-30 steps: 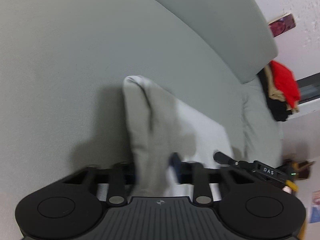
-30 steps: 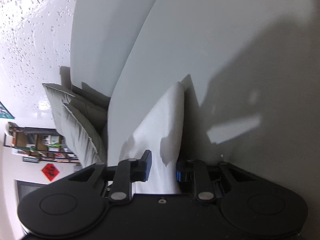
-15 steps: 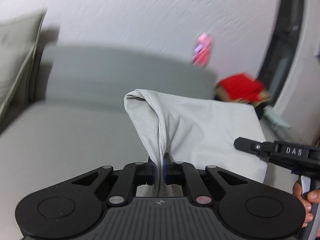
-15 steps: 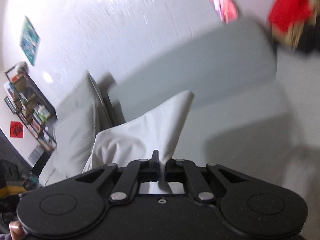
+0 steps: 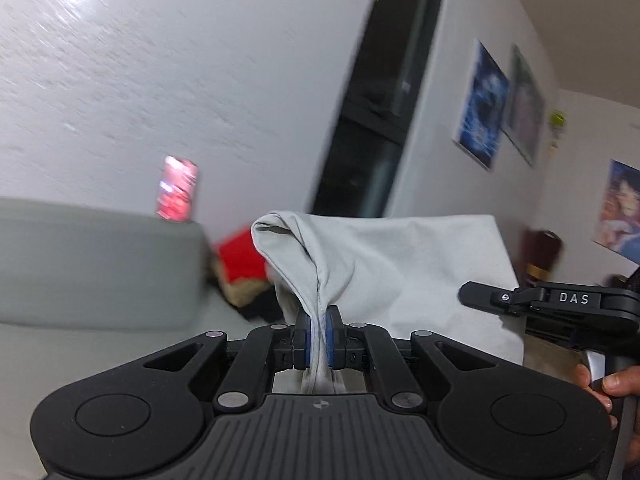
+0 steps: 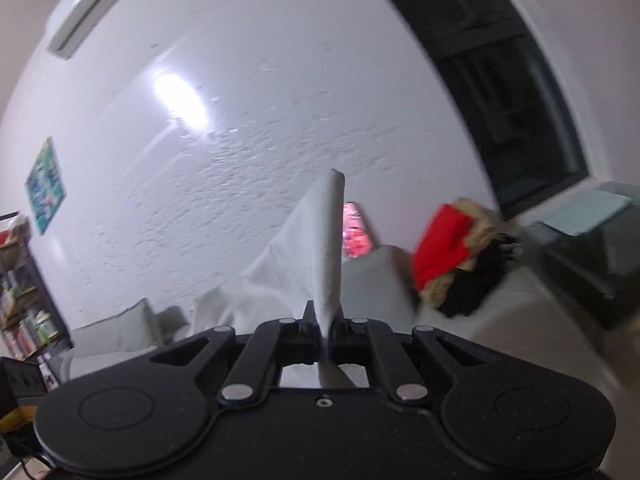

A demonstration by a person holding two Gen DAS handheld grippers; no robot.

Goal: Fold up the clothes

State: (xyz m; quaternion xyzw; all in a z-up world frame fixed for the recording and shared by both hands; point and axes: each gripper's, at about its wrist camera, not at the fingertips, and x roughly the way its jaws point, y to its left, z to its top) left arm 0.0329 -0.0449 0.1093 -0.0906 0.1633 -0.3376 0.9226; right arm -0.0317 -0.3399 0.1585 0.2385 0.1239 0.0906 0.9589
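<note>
We hold the pale grey garment [image 5: 400,264] in the air, stretched between us: left tongs [image 5: 317,334] clamp one bunched corner, right tongs [image 6: 327,330] pinch another. It is light, limp cloth — best gripped at its corners, where it bunches without slipping.

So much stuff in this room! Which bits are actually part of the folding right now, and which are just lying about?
Part of the job:
- light grey garment, held up
- left gripper, shut on it
- right gripper, shut on it

Just lying about:
- pile of red, tan and black clothes
- grey sofa
- posters
- bookshelf
</note>
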